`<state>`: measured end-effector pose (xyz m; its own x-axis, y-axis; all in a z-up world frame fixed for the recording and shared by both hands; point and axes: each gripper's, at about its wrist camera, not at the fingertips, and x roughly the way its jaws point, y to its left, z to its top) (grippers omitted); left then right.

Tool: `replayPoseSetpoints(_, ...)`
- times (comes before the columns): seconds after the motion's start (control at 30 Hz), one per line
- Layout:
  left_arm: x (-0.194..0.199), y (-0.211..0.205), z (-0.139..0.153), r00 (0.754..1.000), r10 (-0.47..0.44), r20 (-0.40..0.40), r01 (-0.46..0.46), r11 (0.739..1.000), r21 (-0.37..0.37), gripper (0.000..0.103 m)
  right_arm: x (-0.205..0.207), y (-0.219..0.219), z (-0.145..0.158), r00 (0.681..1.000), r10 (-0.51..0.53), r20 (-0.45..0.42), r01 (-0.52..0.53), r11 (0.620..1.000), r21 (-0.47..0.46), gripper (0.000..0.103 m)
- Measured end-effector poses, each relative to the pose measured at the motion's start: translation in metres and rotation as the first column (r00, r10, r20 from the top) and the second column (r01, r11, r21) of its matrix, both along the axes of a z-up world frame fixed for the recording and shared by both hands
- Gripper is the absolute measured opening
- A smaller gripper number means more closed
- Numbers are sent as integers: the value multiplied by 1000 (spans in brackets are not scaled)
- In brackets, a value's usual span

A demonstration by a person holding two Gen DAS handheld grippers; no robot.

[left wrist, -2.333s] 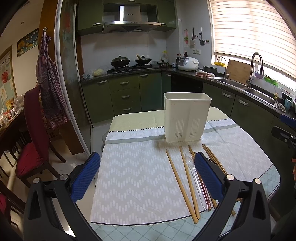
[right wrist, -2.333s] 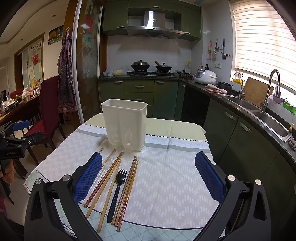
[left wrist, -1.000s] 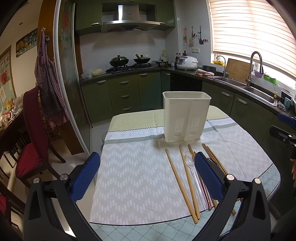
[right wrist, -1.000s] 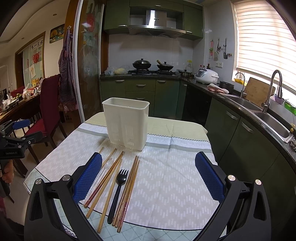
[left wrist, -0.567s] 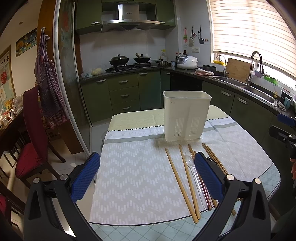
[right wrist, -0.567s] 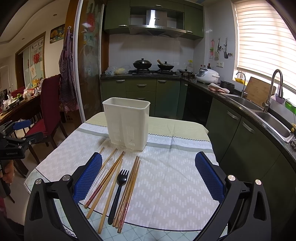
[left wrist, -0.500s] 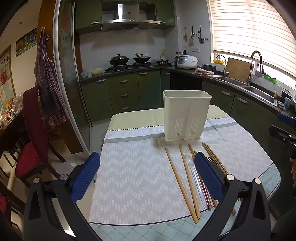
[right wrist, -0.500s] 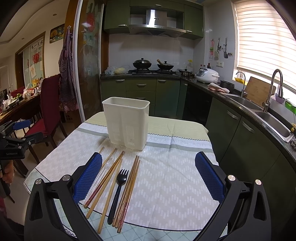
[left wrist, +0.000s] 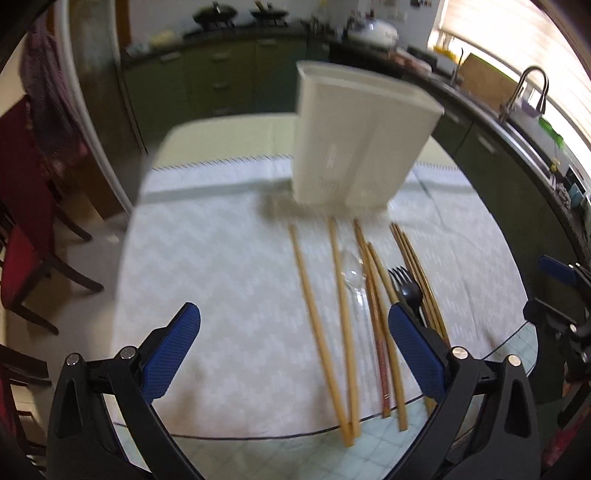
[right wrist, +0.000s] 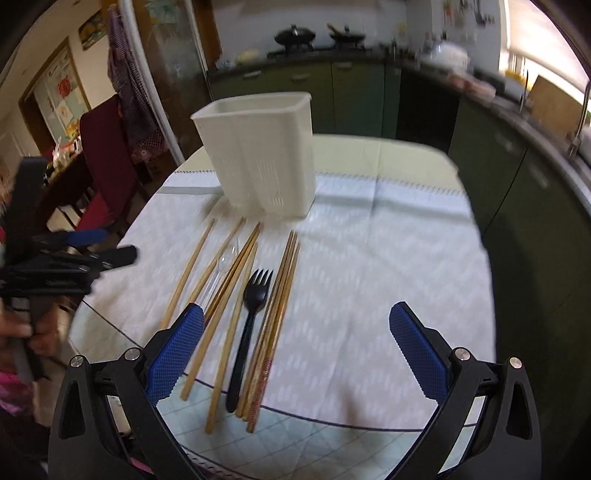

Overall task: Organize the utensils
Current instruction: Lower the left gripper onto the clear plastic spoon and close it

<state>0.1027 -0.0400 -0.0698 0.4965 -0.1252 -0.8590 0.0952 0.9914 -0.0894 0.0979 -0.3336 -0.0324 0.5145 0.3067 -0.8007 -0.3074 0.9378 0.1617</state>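
Utensil holder blurred; clear spoon faint.

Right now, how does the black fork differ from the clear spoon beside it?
The fork is solid black and stands out on the cloth; the spoon is see-through and hard to spot. The fork lies between groups of chopsticks, nearer the table's edge; the spoon lies further left. Both lie flat, heads toward the white holder.

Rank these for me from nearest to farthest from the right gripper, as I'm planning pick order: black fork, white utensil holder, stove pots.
Right wrist view:
1. Black fork, just ahead, left of centre.
2. White utensil holder, mid-table.
3. Stove pots, back counter.
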Motion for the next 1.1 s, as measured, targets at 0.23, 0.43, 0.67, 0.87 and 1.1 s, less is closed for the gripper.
replayPoseSetpoints(0.23,25,-39,-18,989,-59,-136,56,998,-26,74,16,-18,-5,996,-70,-51,68,997,-31,86)
replayPoseSetpoints(0.43,41,-50,-33,971,-54,-234,41,997,-58,48,21,-32,-14,991,-93,-95,91,995,-30,65)
replayPoseSetpoints(0.67,48,-60,-49,955,-44,-292,23,997,-75,14,18,-35,-19,991,-73,-109,72,997,-14,65)
replayPoseSetpoints(0.87,56,-62,-58,951,-14,-309,-1,999,-49,14,16,-39,-19,992,-71,-105,71,997,-6,66)
replayPoseSetpoints(1.1,68,-73,-73,943,-13,-333,2,999,-34,13,14,-38,-18,993,-66,-103,65,998,-8,67)
